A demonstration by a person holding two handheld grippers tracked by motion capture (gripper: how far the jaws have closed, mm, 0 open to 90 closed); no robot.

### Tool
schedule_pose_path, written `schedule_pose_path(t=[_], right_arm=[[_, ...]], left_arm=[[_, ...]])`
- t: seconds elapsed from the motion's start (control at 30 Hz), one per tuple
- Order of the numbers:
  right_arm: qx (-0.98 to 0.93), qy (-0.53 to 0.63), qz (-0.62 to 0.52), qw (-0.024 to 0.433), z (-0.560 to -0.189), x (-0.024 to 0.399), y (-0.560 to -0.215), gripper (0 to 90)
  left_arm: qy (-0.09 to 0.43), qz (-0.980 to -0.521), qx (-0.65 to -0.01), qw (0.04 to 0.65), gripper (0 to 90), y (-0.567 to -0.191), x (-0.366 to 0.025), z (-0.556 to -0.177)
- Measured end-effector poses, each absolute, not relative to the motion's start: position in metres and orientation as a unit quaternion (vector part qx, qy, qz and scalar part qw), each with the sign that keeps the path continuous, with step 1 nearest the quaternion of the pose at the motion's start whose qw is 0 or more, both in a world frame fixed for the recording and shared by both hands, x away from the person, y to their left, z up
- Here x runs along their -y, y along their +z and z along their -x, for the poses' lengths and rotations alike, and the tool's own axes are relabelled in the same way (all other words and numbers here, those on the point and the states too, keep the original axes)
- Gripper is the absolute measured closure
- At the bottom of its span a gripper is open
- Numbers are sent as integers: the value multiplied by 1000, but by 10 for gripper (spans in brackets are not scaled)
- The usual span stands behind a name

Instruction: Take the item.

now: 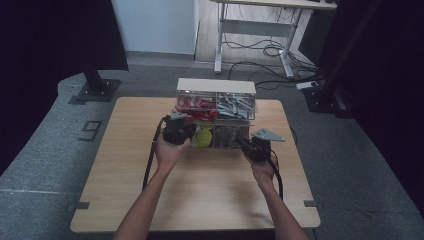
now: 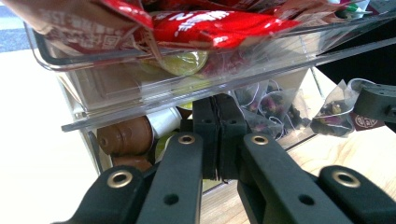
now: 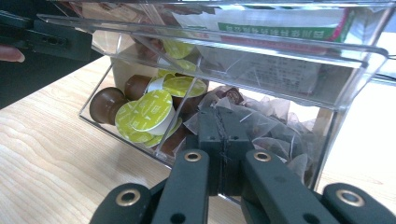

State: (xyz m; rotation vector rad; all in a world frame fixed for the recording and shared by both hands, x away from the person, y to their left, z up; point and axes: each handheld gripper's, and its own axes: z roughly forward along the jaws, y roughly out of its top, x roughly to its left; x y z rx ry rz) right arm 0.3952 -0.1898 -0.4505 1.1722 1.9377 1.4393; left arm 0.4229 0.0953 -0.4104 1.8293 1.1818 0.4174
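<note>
A clear plastic two-tier drawer organiser stands at the far middle of the light wooden table. Both the left gripper and right gripper press closed, empty jaws against its tilted lower drawer, which holds green-lidded brown coffee capsules and tea sachets.

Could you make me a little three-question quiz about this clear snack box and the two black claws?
1. True or false: the left gripper has its jaws pressed together.
2. What colour are the lids of the small round brown coffee capsules in the clear plastic two-tier drawer organiser? A green, B blue, C white.
3. What does the organiser stand on?

Key: 1 true. 2 A. 3 The light wooden table.
</note>
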Motion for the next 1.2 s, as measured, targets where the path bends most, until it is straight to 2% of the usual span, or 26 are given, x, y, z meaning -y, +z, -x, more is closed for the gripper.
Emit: schedule_pose_path(t=[1.2], right_arm=[[-688,516,-445,250,-389,232,-440,888]], left_arm=[[170,-738,-479,444,886,-410,-96,-423]])
